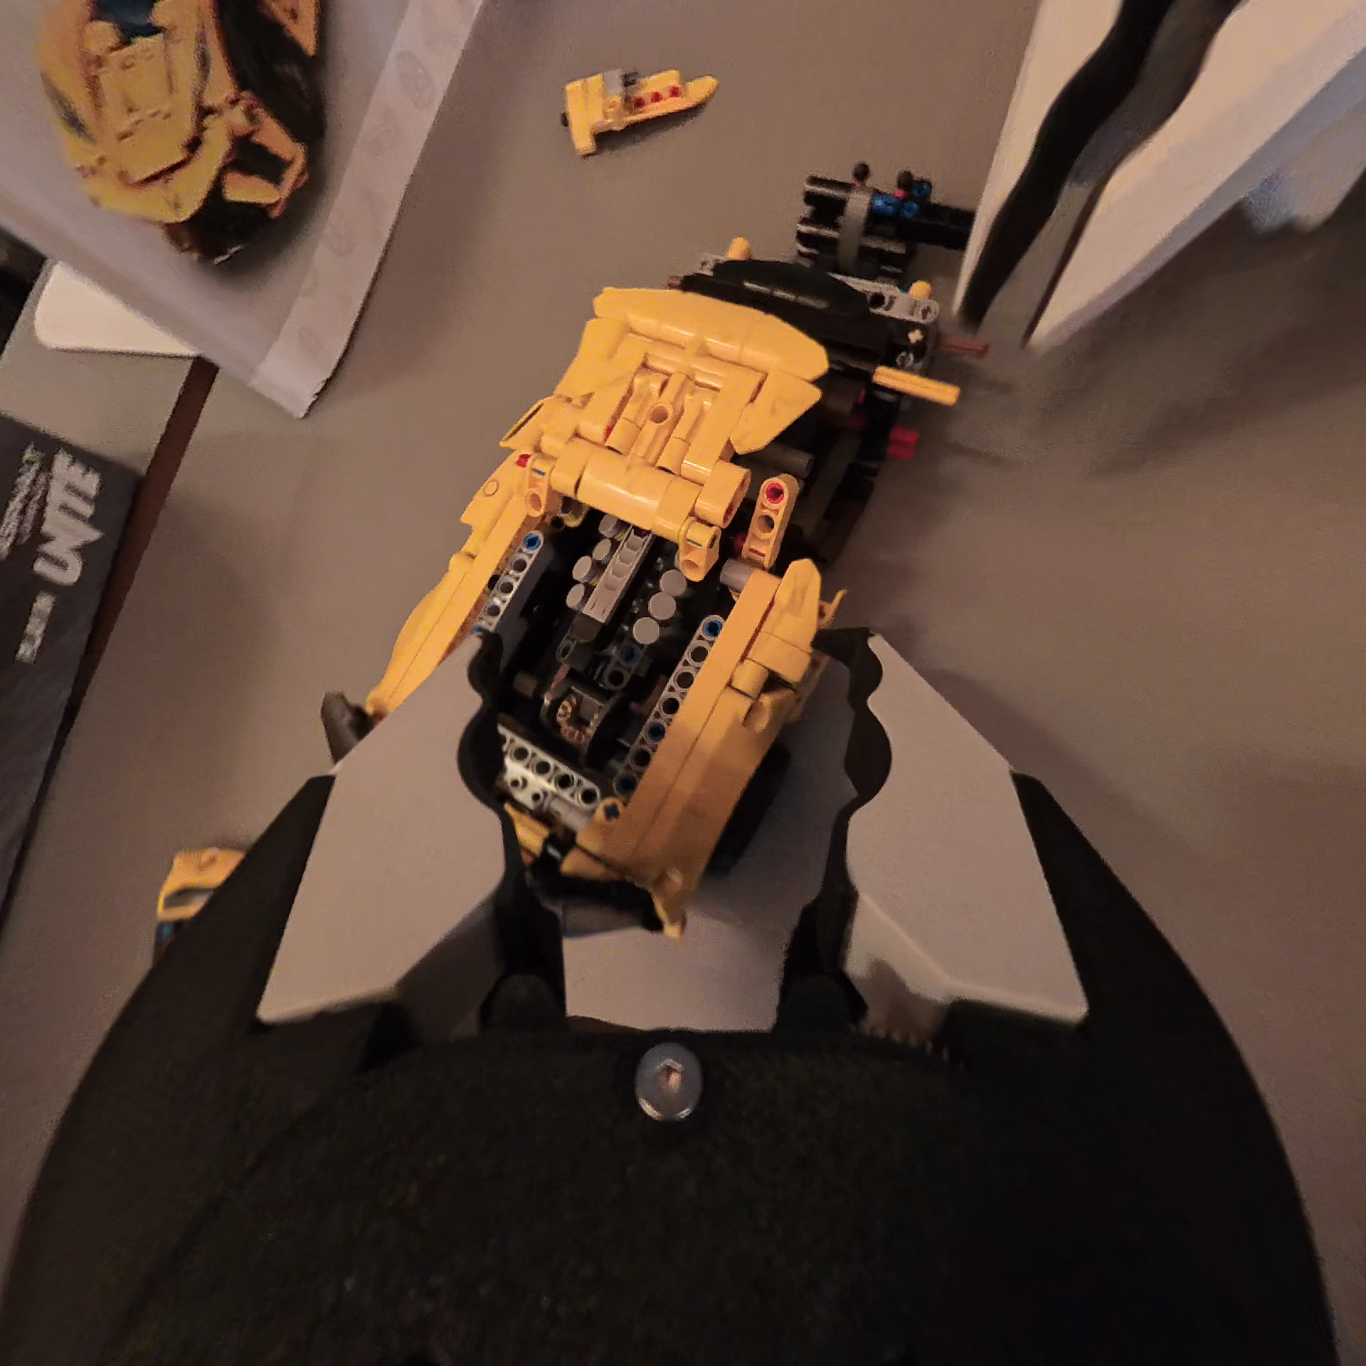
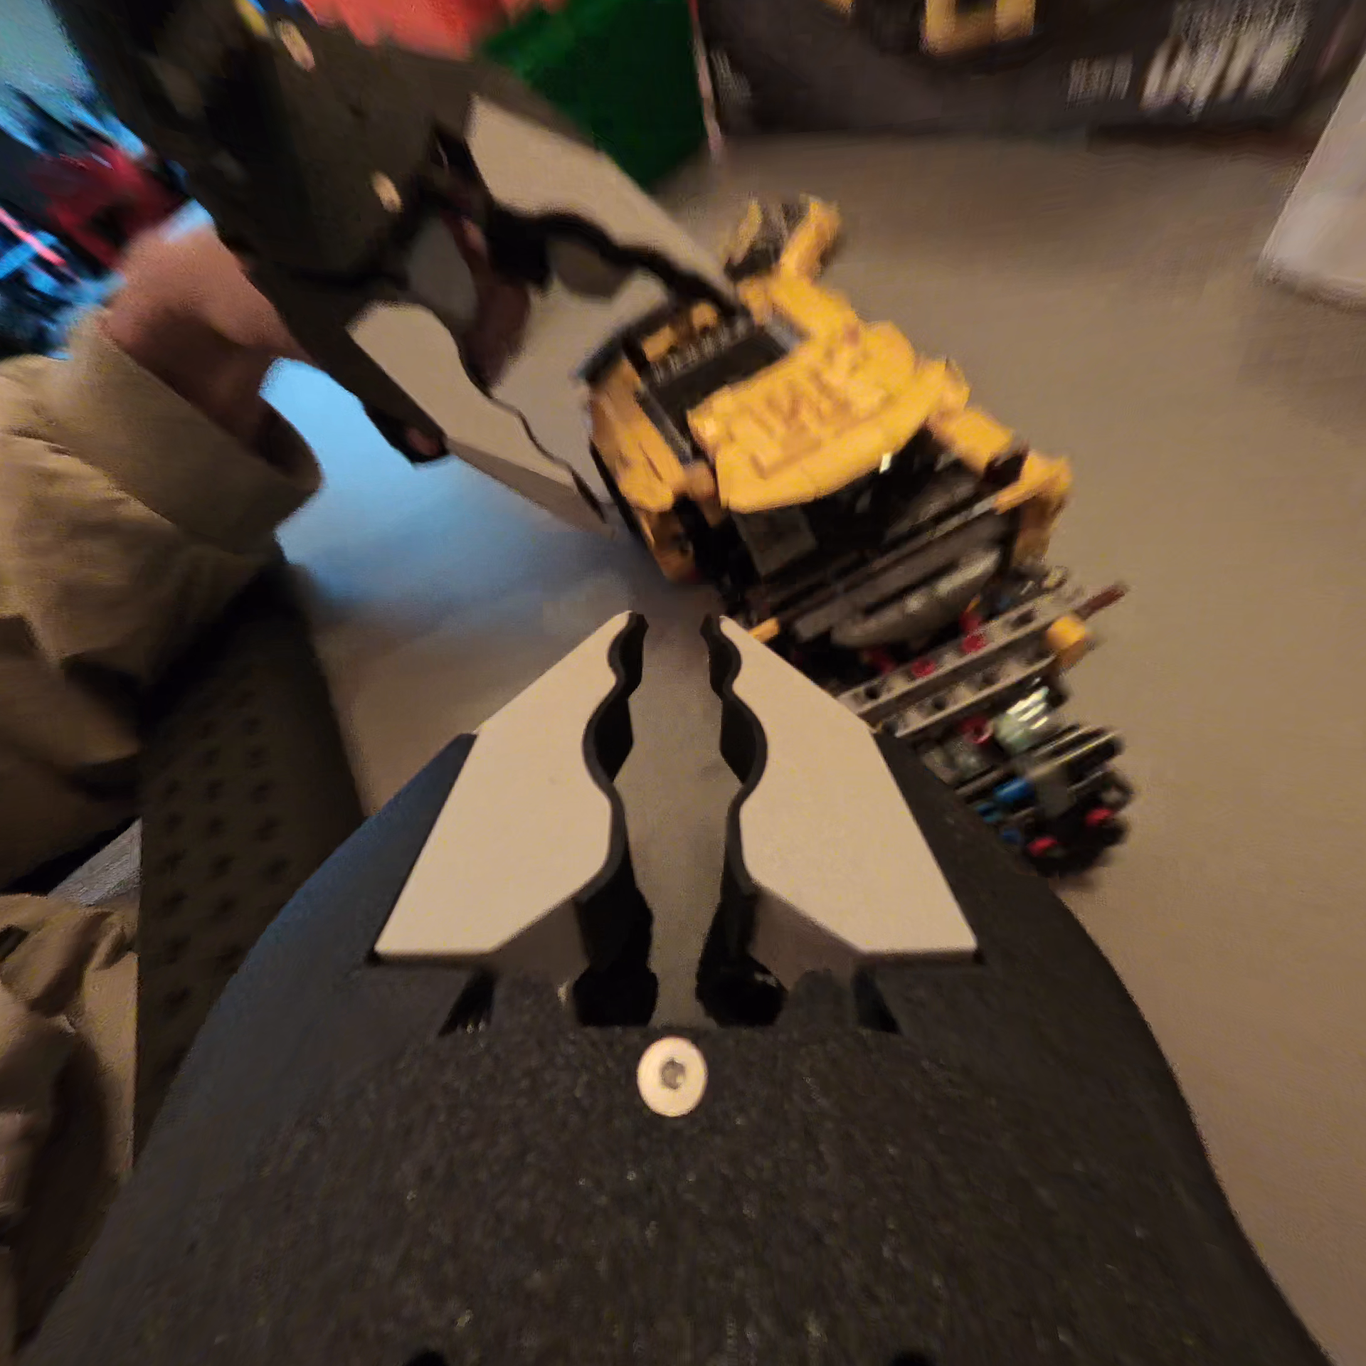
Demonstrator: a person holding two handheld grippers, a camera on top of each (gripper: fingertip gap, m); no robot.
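A yellow and black brick-built car model (image 1: 665,458) lies on the grey table (image 1: 1109,665), its open engine bay facing me. My left gripper (image 1: 669,647) straddles its near end with the fingers wide, one against each side. In the right wrist view the same gripper (image 2: 665,414) clasps the car (image 2: 813,429). The bare black chassis end (image 2: 1035,776) with red and blue pins sticks out toward my right gripper (image 2: 673,624). That gripper hovers just beside it, empty, with a narrow gap between its fingers. It also shows blurred in the left wrist view (image 1: 1005,325).
A small yellow sub-assembly (image 1: 636,103) lies beyond the car. An open booklet (image 1: 185,148) and a dark box (image 1: 44,576) sit to the left. Another yellow piece (image 1: 192,879) lies by my left finger. A person's hand and beige sleeve (image 2: 148,443) hold the left gripper. From my left tips it is roughly 15 centimeters to the yellow piece (image 1: 192,879); from my right, 30 centimeters. It is also in sight in the right wrist view (image 2: 809,228).
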